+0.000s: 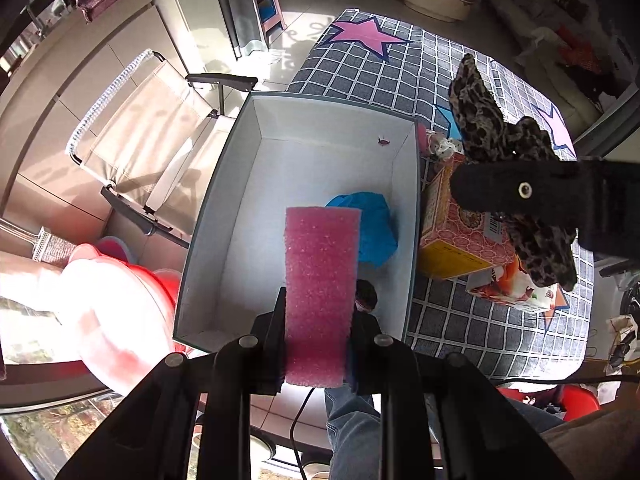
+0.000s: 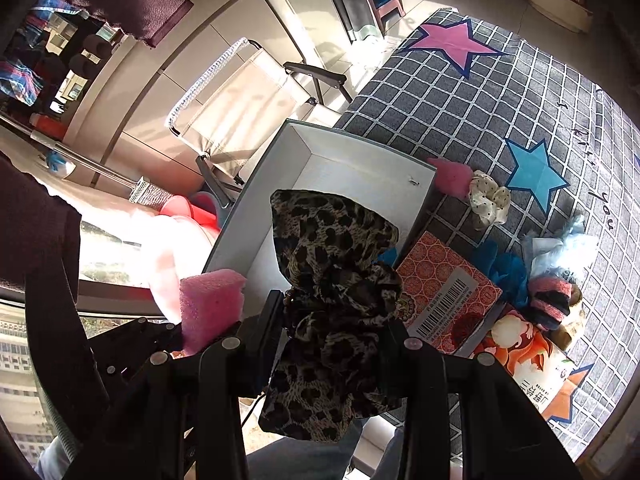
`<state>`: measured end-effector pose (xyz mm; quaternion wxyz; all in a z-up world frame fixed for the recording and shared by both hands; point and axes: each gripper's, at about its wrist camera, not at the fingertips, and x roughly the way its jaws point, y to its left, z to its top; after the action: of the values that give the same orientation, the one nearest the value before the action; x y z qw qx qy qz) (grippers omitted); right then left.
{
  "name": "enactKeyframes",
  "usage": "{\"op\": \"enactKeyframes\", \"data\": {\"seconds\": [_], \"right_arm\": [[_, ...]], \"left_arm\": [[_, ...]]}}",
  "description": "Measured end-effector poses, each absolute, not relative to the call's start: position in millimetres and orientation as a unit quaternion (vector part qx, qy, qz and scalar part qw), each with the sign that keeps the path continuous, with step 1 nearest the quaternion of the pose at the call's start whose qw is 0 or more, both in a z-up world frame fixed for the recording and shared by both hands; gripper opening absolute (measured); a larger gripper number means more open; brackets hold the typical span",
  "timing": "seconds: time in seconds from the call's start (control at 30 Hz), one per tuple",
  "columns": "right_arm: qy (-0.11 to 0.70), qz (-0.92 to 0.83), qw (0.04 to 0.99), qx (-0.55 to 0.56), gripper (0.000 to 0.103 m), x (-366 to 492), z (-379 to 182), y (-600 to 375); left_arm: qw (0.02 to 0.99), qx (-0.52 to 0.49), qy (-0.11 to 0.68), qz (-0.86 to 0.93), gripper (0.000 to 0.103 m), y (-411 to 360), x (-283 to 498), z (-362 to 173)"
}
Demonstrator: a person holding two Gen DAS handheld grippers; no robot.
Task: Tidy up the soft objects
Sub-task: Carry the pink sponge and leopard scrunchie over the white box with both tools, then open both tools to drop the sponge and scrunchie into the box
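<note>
My left gripper (image 1: 318, 312) is shut on a pink sponge (image 1: 320, 292) and holds it above the near end of an open white box (image 1: 240, 216). A blue soft item (image 1: 374, 232) lies inside the box. My right gripper (image 2: 334, 312) is shut on a leopard-print fabric bow (image 2: 336, 280), held above the box's (image 2: 360, 160) right rim; it shows in the left wrist view (image 1: 500, 136) to the right of the box. The pink sponge also shows in the right wrist view (image 2: 210, 304) at the left.
The box stands on a grey checked mat with stars (image 2: 500, 92). Beside it lie an orange patterned carton (image 2: 444, 296), a white dotted scrunchie (image 2: 490, 200), a blue net puff (image 2: 506, 272) and other soft items. A folding chair (image 1: 152, 152) and red basins (image 1: 132, 280) stand left.
</note>
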<state>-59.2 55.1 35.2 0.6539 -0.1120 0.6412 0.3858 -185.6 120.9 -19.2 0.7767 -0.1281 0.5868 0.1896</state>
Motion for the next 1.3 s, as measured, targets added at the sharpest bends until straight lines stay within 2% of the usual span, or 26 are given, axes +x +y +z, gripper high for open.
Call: {"op": "enactKeyframes", "data": {"seconds": [1.3], "right_arm": [[0.651, 0.4, 0.62, -0.177, 0.041, -57, 11, 107]], "left_arm": [[0.75, -0.168, 0.599, 0.226, 0.024, 161, -196, -47]]}}
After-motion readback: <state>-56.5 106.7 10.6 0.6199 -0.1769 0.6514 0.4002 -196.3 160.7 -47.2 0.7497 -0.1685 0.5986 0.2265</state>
